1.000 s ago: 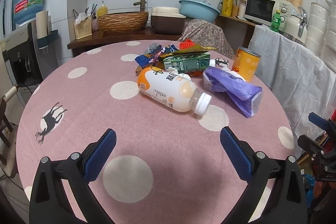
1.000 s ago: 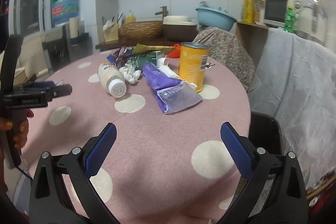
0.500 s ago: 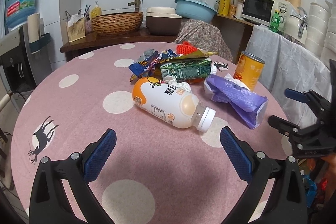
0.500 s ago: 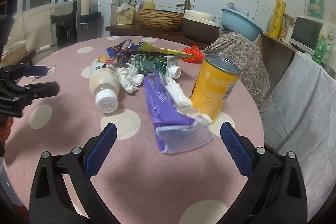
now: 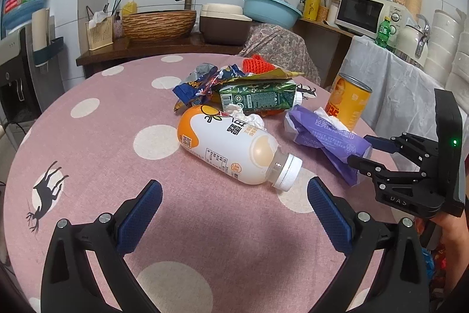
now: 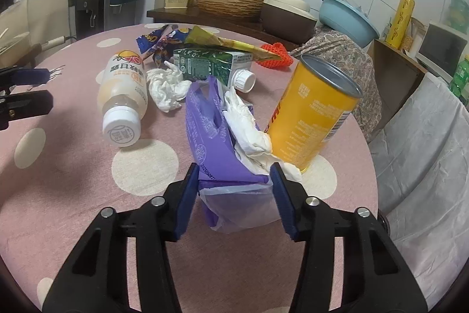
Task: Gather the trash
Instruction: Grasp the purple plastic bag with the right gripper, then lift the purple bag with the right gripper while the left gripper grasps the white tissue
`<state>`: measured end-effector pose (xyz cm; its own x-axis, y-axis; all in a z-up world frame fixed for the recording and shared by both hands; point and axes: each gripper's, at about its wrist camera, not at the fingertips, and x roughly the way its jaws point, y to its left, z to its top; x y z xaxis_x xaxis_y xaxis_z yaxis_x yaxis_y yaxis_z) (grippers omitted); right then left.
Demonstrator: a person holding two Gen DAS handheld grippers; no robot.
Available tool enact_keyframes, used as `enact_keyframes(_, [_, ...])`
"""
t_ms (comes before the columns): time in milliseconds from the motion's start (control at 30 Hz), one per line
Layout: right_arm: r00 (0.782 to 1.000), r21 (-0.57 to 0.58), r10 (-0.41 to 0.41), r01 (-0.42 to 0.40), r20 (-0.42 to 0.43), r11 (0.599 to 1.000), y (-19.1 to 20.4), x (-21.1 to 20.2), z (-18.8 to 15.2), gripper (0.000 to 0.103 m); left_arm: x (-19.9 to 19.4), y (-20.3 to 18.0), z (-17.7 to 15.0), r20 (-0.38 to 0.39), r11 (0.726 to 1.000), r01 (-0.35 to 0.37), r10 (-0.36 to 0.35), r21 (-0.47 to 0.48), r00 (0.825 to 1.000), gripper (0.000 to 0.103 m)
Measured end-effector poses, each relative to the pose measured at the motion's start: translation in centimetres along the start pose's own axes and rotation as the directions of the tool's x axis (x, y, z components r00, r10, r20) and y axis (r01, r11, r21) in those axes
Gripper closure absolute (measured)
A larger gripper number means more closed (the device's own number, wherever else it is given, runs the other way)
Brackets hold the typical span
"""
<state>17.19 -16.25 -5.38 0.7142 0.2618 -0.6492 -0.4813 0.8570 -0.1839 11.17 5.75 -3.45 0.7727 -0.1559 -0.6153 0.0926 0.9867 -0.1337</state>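
My right claw (image 6: 233,192) is closing around the near end of the purple tissue pack (image 6: 211,137), not yet gripping. The pack is stretching straight away from it on the bench (image 6: 73,189). My left claw (image 5: 231,210) is staying wide and empty, farther off.

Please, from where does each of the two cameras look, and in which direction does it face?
Left wrist: sits behind the open left gripper, faces across the table at the lying bottle; the right gripper shows at right.
Right wrist: sits behind the right gripper, whose jaws are closing around the purple tissue pack.
Shared: bottle, tissue pack, yellow can.
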Motion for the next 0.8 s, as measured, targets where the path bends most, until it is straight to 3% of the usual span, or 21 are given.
enact_keyframes(67, [1.0,0.011,0.01,-0.01,0.0,1.0,0.0,-0.2,-0.1,0.059,0.2,0.0,0.1,-0.002,1.0,0.007,-0.007,-0.001,1.0,0.005])
enact_keyframes(167, [0.999,0.036,0.047,-0.048,0.01,0.998,-0.2,-0.8,-0.4,0.077,0.3,0.0,-0.1,-0.006,1.0,0.013,-0.013,-0.002,1.0,0.005])
enact_keyframes(300, [0.994,0.083,0.103,-0.104,0.023,0.991,-0.5,-1.9,-0.9,0.085,0.3,0.1,-0.2,-0.009,1.0,0.029,-0.029,-0.008,1.0,0.005])
enact_keyframes(700, [0.966,0.125,0.232,-0.246,0.114,0.961,1.0,-7.6,-3.1,0.087,-0.1,0.4,-0.2,0.003,0.997,0.066,-0.066,-0.035,0.998,0.005])
enact_keyframes(800, [0.957,0.129,0.256,-0.274,0.138,0.953,1.3,-9.1,-3.7,0.087,-0.3,-0.1,0.0,0.011,0.996,0.087,-0.087,-0.034,0.996,0.01])
